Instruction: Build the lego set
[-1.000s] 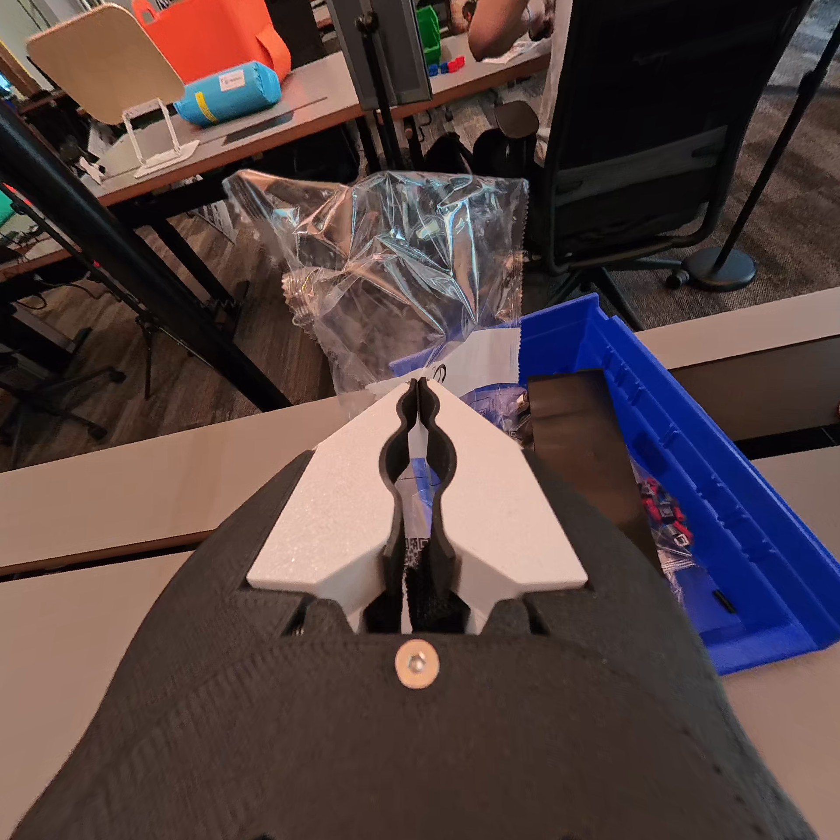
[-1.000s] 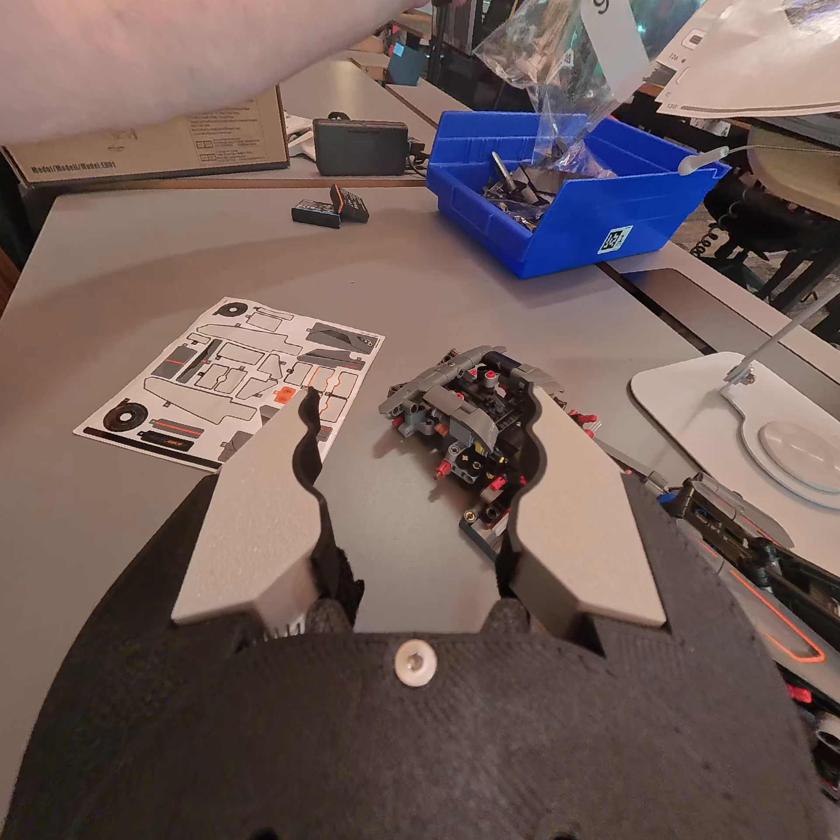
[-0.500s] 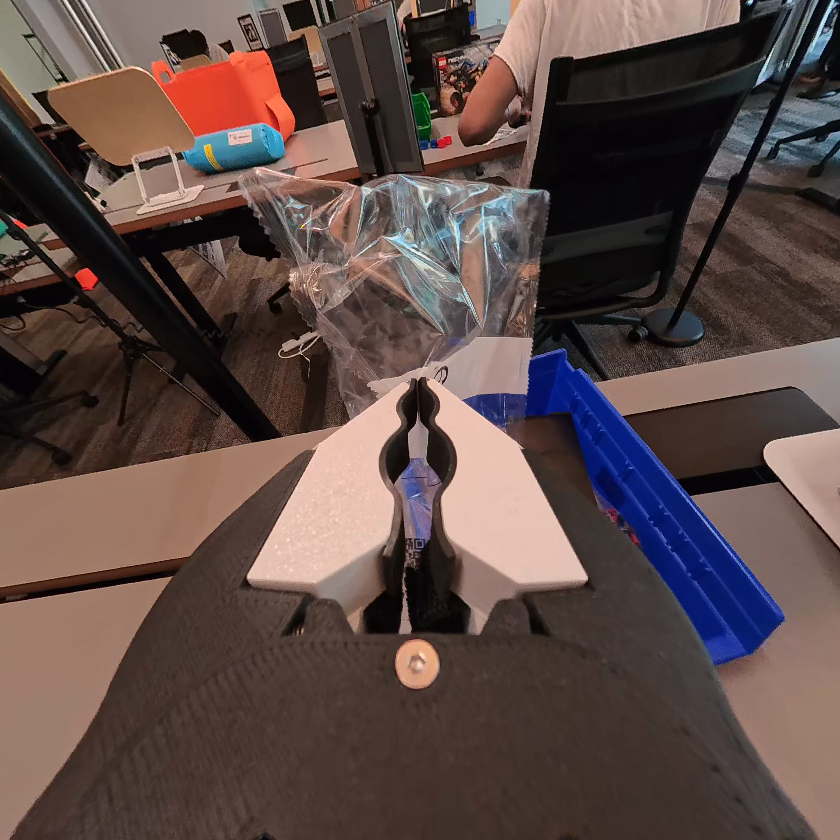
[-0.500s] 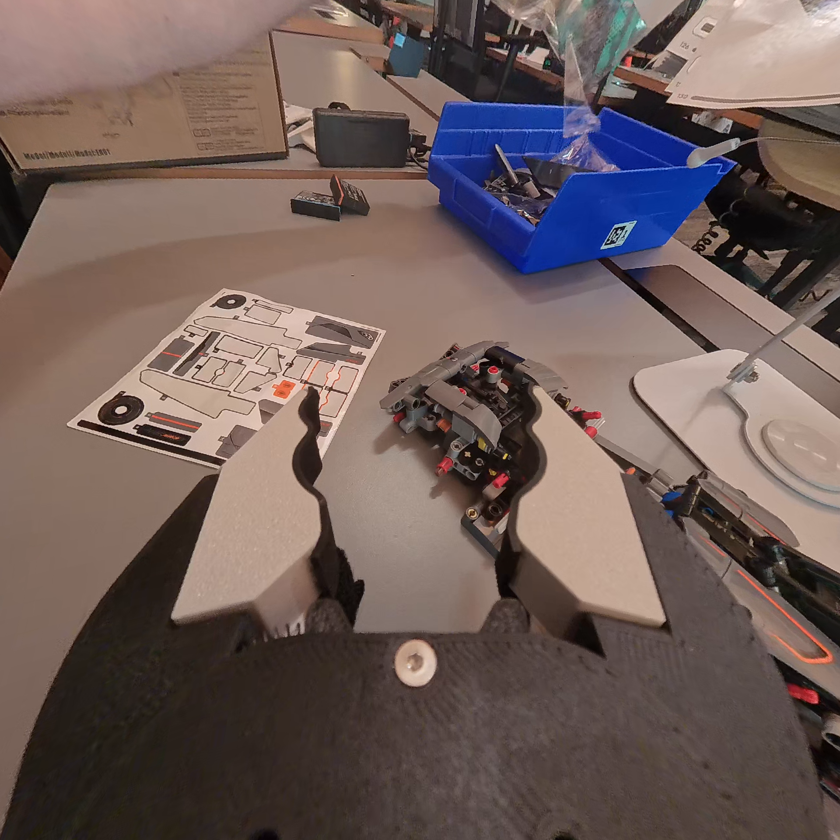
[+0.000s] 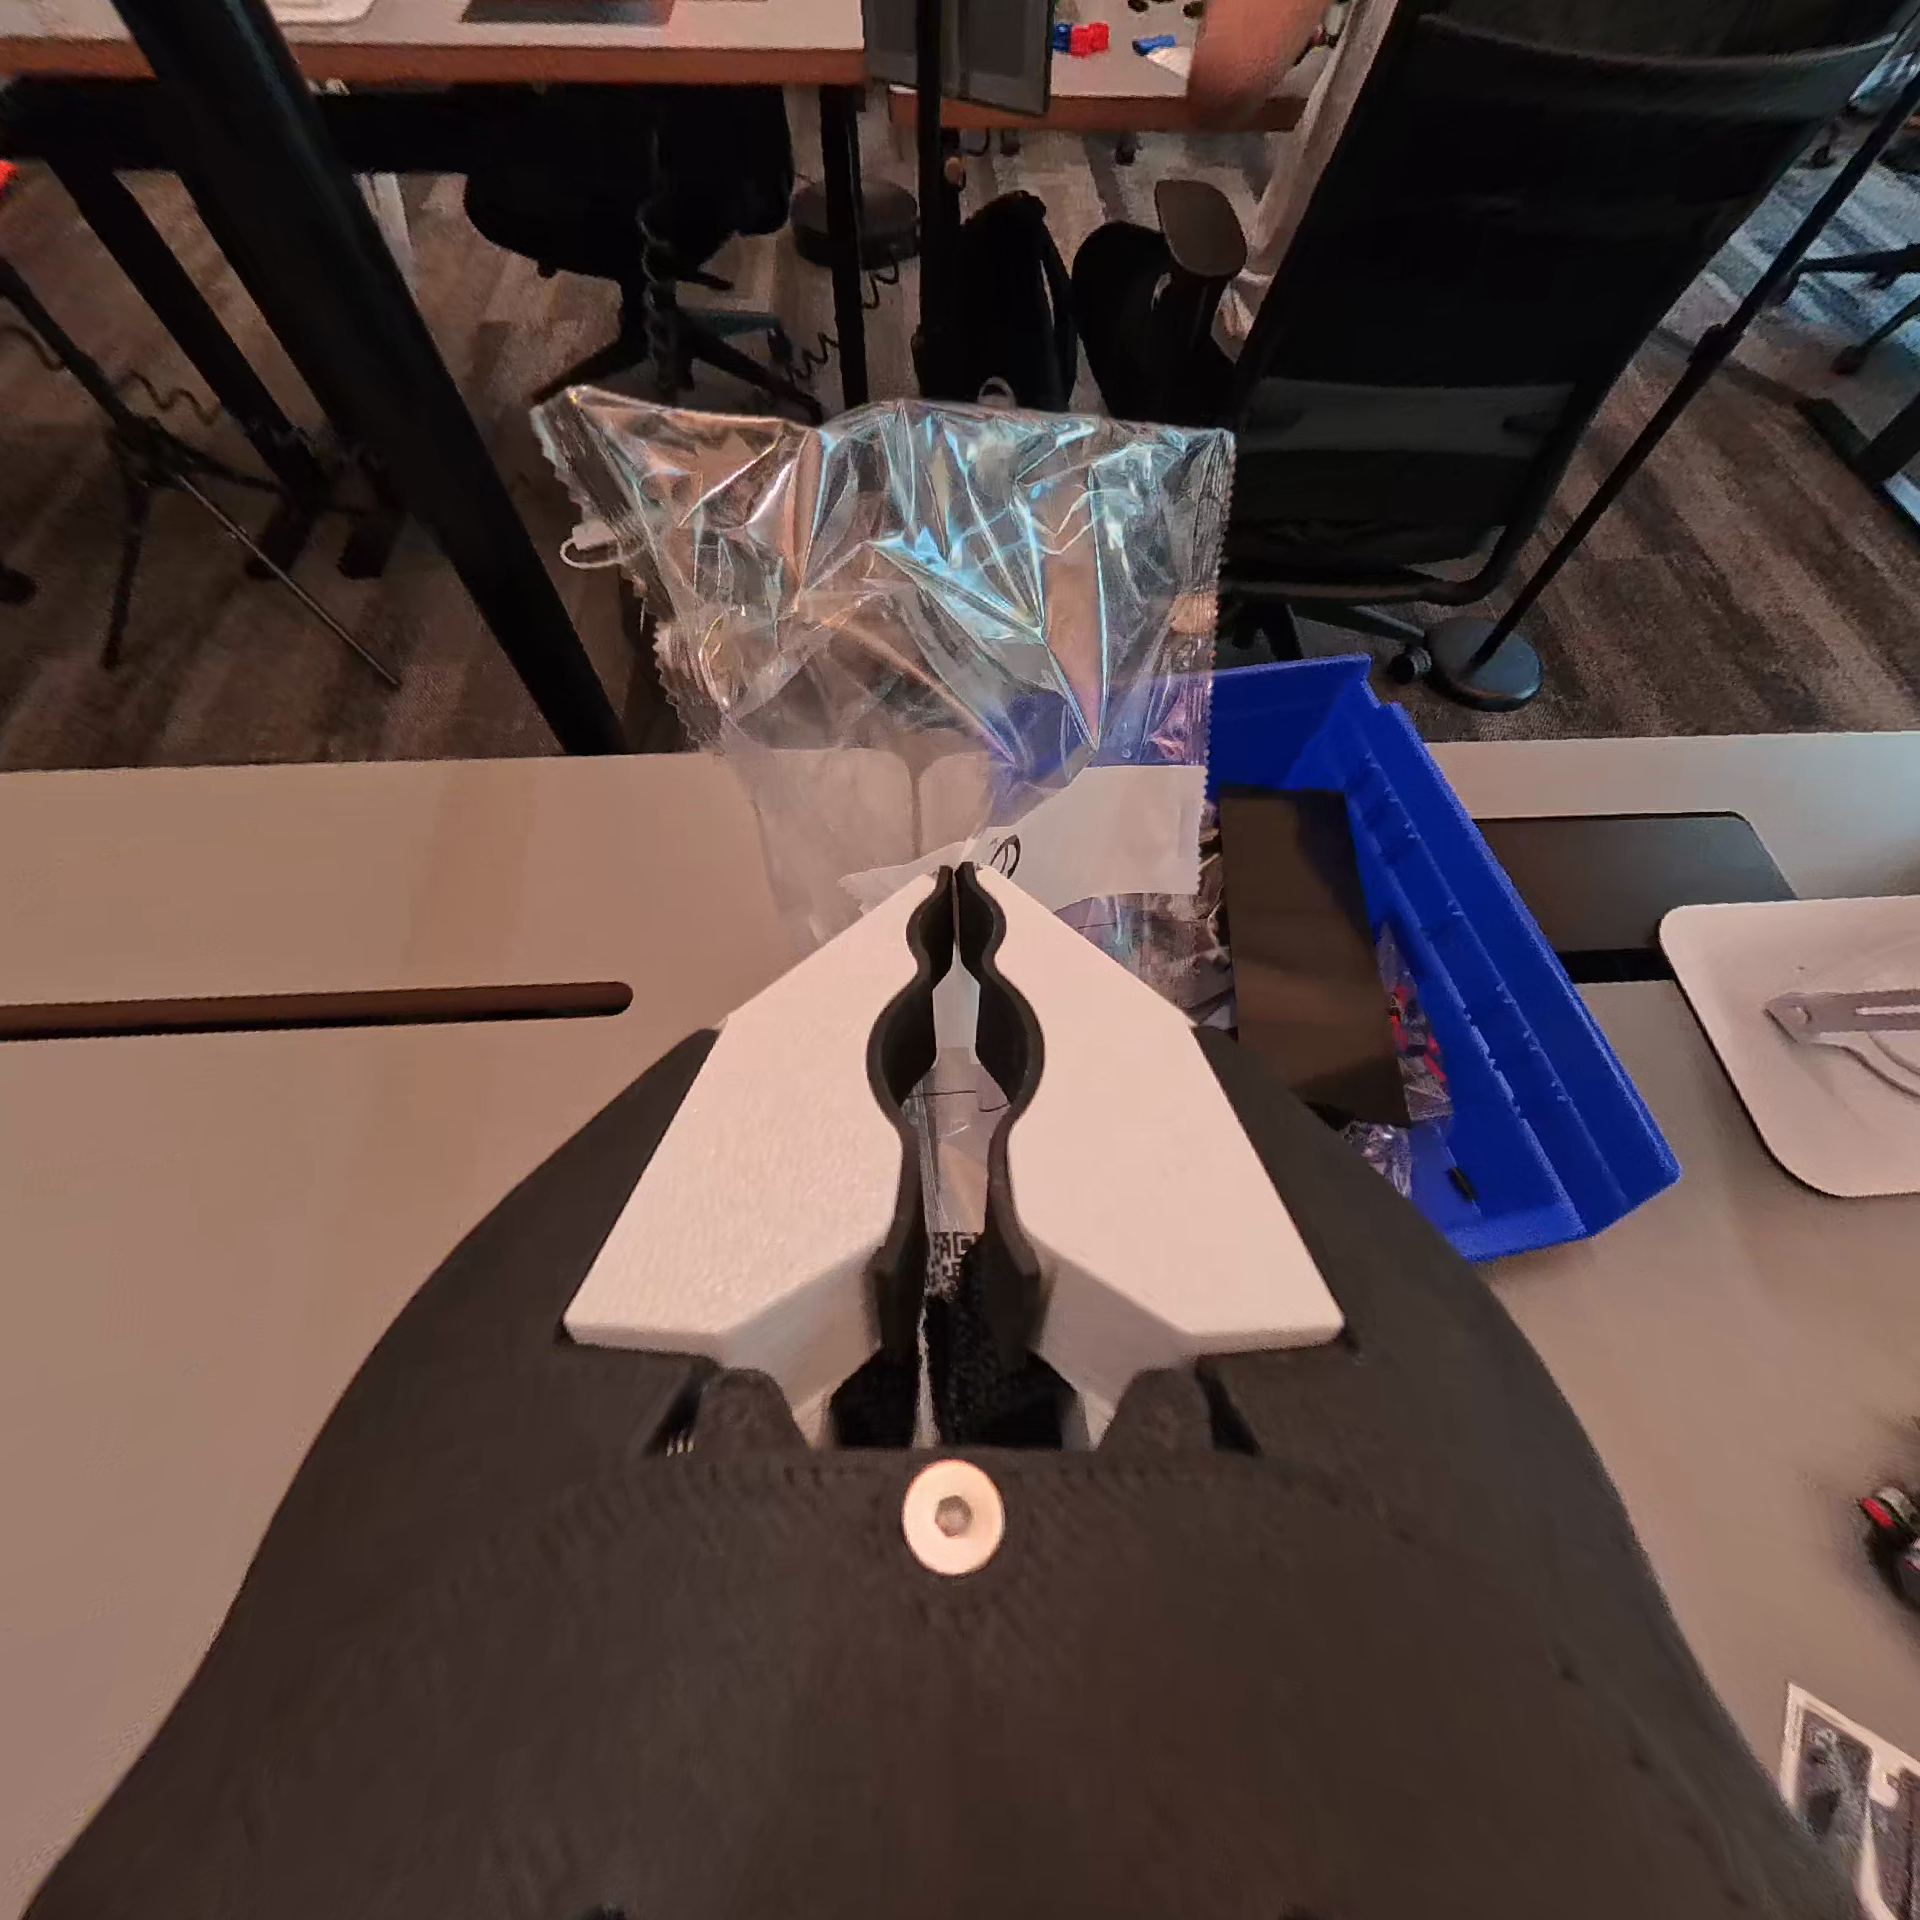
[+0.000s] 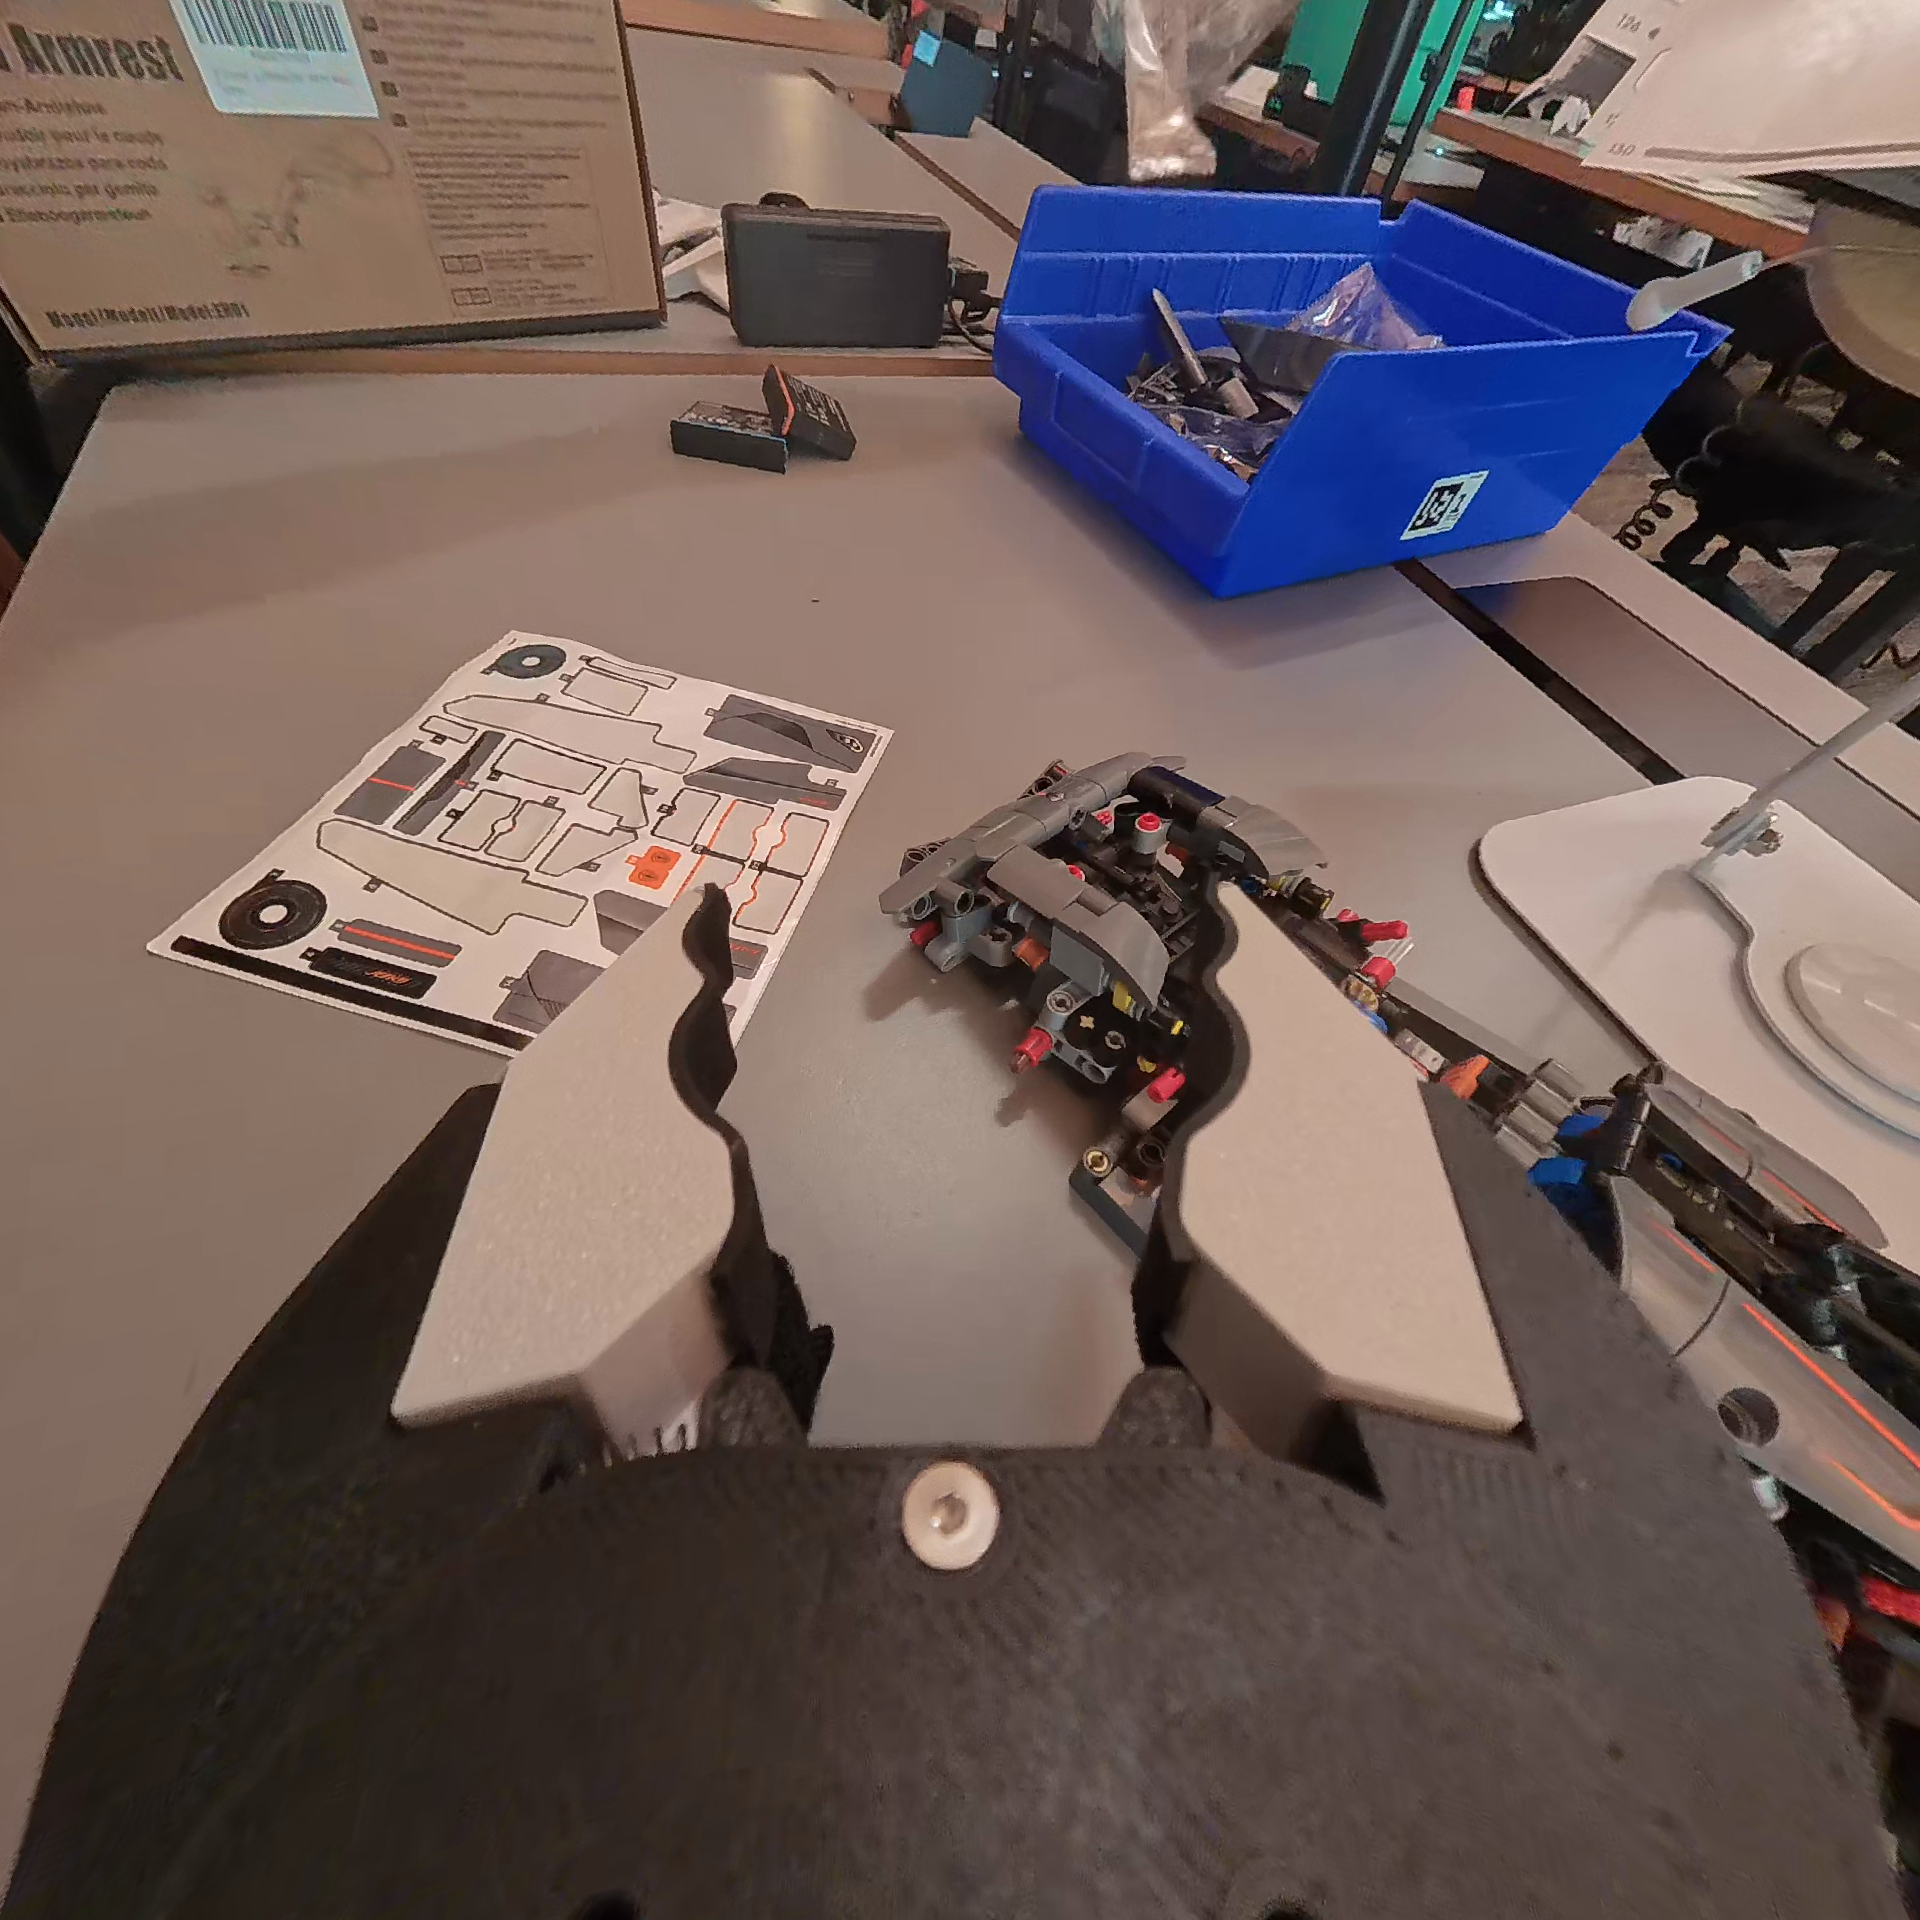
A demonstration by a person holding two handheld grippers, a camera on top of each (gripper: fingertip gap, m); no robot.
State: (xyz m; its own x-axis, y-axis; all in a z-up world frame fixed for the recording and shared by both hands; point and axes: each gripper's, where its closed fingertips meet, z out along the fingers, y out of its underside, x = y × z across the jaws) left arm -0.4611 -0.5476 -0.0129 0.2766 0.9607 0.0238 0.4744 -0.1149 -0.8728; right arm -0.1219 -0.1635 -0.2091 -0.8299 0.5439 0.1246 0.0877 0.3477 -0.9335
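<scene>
- the worktop (image 6: 1039,644) is grey and carries everything; a cardboard box (image 6: 322,166) stands past its far left corner.
- the blue bin (image 6: 1340,457) sits at the far right edge, with dark parts and plastic inside.
- a white lamp base (image 6: 1621,914) lies at the right edge.
- the sticker sheet (image 6: 520,821) lies flat, left of centre.
- the lego model (image 6: 1081,914), grey and black with red pins, rests mid-worktop, just right of the sheet.
- my left claw (image 5: 954,883) is pinched tight on a clear bag (image 5: 914,592), held up beside the bin (image 5: 1455,997).
- my right claw (image 6: 966,914) is spread wide above the worktop, holding nothing, its right finger over the model's near edge.
- two small black blocks (image 6: 764,421) sit near the far edge.
</scene>
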